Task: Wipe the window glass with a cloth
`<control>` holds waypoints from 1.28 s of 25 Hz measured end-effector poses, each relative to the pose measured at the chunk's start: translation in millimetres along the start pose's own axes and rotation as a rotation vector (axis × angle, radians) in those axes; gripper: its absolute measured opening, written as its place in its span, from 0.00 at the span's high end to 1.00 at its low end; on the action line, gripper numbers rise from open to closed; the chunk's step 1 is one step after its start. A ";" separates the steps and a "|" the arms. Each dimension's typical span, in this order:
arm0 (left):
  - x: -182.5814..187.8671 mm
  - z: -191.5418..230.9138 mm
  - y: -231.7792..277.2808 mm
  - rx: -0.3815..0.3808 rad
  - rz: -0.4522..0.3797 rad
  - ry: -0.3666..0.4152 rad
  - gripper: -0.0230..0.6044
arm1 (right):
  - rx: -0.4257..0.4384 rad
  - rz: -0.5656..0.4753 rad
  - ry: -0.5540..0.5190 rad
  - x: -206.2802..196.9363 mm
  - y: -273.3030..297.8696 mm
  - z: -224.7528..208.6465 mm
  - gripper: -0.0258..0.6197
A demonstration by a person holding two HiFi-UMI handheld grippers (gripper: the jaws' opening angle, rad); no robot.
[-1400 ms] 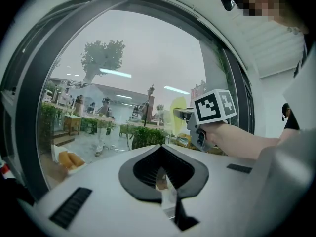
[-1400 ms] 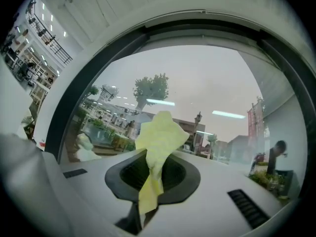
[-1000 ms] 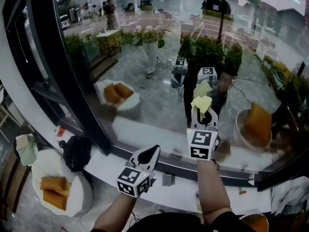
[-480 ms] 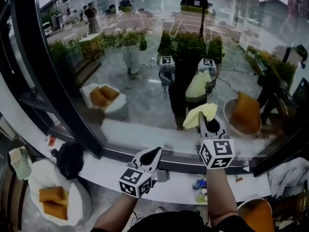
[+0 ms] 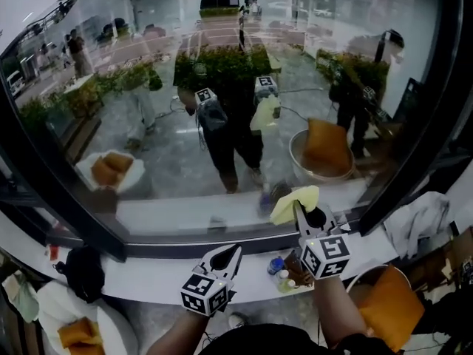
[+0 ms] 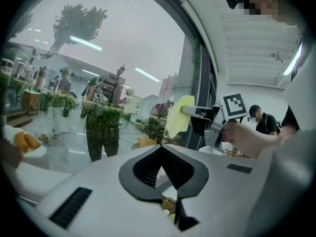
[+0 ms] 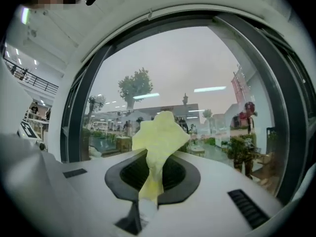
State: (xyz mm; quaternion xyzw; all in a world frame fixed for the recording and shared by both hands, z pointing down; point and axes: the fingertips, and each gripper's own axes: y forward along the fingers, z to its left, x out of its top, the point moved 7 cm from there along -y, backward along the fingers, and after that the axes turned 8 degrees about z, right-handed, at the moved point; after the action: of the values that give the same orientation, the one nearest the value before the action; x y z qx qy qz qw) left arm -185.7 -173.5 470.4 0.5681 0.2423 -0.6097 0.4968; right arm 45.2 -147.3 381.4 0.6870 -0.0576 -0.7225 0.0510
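Right gripper, at five o'clock in the head view, holds the yellow cloth low by the window glass; left gripper sits at six. Left gripper view: jaws together, empty. Right gripper view: jaws clamped on cloth. Best to press it flat before sweeping.

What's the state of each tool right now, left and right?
Left tool: closed, nothing between its jaws.
Right tool: closed on the yellow cloth.
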 end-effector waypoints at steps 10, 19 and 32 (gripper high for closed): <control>-42.0 -158.1 11.1 -0.064 0.026 0.014 0.95 | 0.005 0.092 0.018 -68.9 -158.4 -43.1 0.88; -90.1 -266.0 1.9 -0.067 0.067 0.008 0.95 | 0.042 0.110 0.054 -112.6 -266.4 -64.9 0.88; -99.8 -321.6 12.8 -0.093 0.078 0.047 0.95 | 0.047 0.130 0.099 -141.4 -328.2 -67.6 0.88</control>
State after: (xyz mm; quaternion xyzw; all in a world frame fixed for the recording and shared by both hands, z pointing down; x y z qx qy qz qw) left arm -42.9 131.1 490.7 0.5675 0.2596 -0.5644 0.5403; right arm 121.7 197.8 467.3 0.7179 -0.1165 -0.6811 0.0843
